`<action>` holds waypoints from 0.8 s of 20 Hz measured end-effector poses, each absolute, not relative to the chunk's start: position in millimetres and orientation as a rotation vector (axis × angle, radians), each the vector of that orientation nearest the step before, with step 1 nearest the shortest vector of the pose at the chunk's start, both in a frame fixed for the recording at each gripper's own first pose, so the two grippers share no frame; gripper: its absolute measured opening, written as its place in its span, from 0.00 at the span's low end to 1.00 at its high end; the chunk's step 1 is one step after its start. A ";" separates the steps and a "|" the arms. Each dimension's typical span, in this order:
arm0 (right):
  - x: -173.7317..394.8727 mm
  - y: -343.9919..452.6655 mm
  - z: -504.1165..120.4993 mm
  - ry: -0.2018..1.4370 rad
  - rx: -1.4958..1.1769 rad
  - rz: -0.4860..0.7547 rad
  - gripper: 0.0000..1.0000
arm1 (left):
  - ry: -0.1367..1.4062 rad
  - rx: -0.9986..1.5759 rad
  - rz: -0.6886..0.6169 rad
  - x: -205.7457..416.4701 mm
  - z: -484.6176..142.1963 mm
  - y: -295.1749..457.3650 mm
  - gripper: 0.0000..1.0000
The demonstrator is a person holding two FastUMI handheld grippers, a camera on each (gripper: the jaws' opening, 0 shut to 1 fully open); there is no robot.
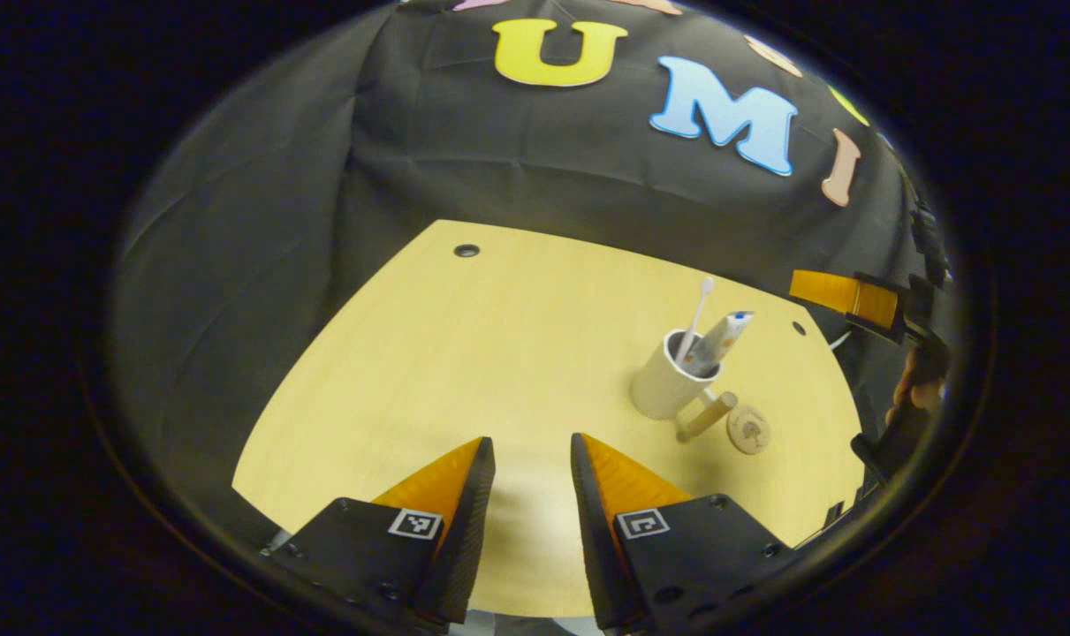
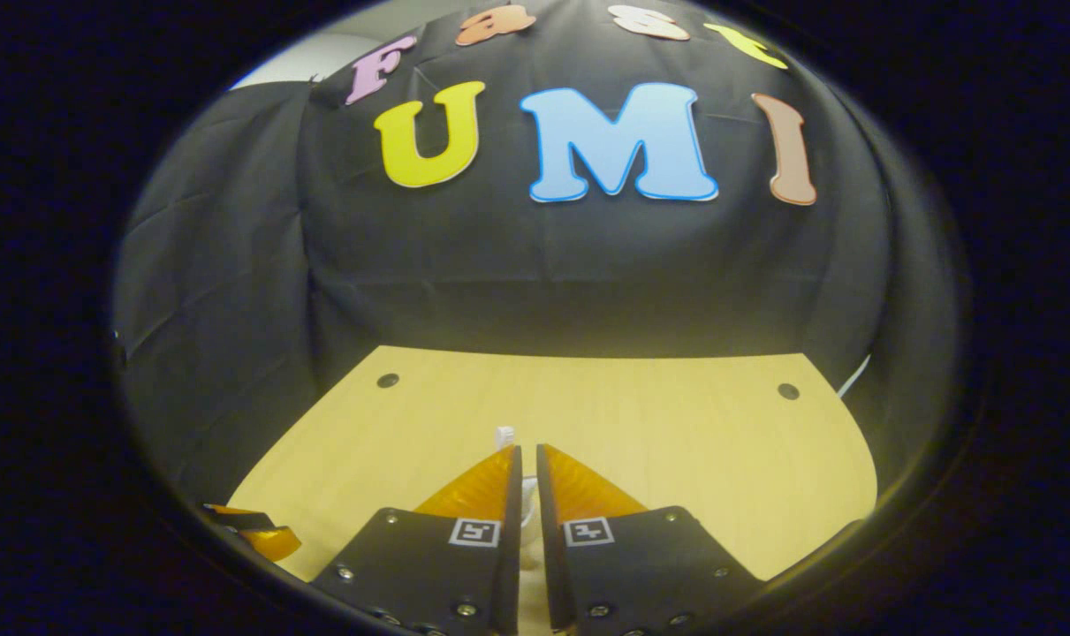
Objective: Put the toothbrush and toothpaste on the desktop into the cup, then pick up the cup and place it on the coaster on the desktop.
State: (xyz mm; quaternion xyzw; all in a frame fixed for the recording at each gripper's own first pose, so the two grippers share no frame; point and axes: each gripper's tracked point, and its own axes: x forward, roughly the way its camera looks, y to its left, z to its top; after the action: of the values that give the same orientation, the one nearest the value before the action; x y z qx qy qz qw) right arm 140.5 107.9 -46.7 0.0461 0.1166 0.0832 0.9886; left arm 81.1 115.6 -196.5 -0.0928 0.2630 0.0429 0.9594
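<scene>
In the left gripper view a white cup [image 1: 665, 387] stands on the wooden desktop [image 1: 464, 353] at the right, its wooden handle [image 1: 707, 415] pointing toward me. A white toothbrush [image 1: 699, 311] and a toothpaste tube [image 1: 720, 340] lean inside it. The round wooden coaster [image 1: 748, 430] lies just right of the cup, bare. My left gripper [image 1: 532, 440] hangs open over the near desktop, holding nothing. The right gripper [image 1: 844, 296] hovers up and right of the cup, apart from it. In the right gripper view my right gripper [image 2: 527, 448] is shut to a thin slit, with the toothbrush head [image 2: 504, 435] peeking past its fingertips.
Small dark holes [image 1: 466, 250] mark the desktop's far corners. The black cloth wall closes in behind and to both sides. A hand [image 1: 919, 389] shows at the right edge of the left gripper view. Bare desktop stretches left of the cup.
</scene>
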 end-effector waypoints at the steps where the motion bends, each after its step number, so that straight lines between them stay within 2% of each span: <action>1: 137.9 91.8 -47.8 0.233 0.107 0.139 0.12 | 0.542 -0.179 0.055 85.1 -196.3 100.2 0.58; 5: 122.1 23.9 -67.5 0.261 0.170 0.022 0.12 | 0.585 -0.132 -0.051 100.9 -194.9 43.0 0.85; 7: 112.1 -5.5 -79.9 0.278 0.199 -0.025 0.12 | 0.625 -0.133 -0.078 109.6 -198.5 17.6 0.73; 8: 108.4 -19.7 -86.4 0.288 0.210 -0.048 0.12 | 0.643 -0.140 -0.089 113.9 -200.5 3.8 0.83; 14: 91.3 -82.9 -125.0 0.356 0.274 -0.129 0.12 | 0.738 -0.229 -0.069 142.8 -209.1 -47.8 0.83; 15: 90.8 -88.1 -130.0 0.367 0.283 -0.133 0.14 | 0.749 -0.246 -0.061 148.1 -210.5 -53.5 0.83; 16: 91.6 -93.6 -134.6 0.377 0.289 -0.133 0.12 | 0.760 -0.250 -0.050 153.0 -214.6 -56.6 0.85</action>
State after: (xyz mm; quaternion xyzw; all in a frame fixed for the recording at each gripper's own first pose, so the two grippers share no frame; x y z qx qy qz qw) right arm 91.6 -93.6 -134.6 0.1431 0.1864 -0.0659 0.9698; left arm 153.0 -56.6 -214.6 -0.1217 0.3698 -0.0246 0.9208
